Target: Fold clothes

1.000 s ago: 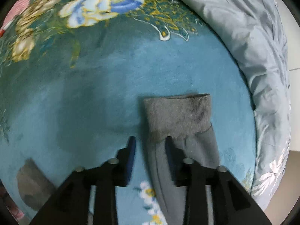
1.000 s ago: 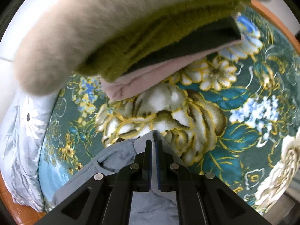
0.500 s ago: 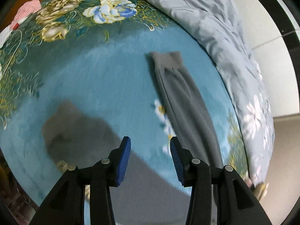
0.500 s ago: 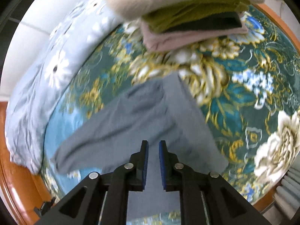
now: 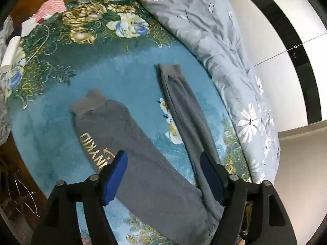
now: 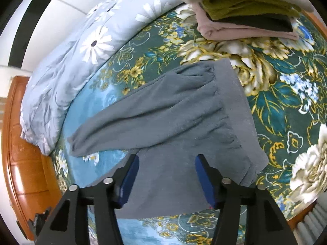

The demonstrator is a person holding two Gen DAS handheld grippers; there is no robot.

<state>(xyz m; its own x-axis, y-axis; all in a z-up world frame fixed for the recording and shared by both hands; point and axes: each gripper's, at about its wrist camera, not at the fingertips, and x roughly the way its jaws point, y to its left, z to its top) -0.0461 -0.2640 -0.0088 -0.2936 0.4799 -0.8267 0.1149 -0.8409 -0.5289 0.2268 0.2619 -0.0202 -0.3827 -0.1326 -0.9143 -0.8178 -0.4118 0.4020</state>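
My left gripper (image 5: 163,169) and right gripper (image 6: 166,171) above grey sweatpants (image 5: 143,163), jaws opening, nothing pinched, floral bedspread (image 5: 92,65), folded clothes stack (image 6: 245,18) near its far edge

left gripper (image 5: 163,160): black frame, blue pads, silver screws | right gripper (image 6: 166,163): same
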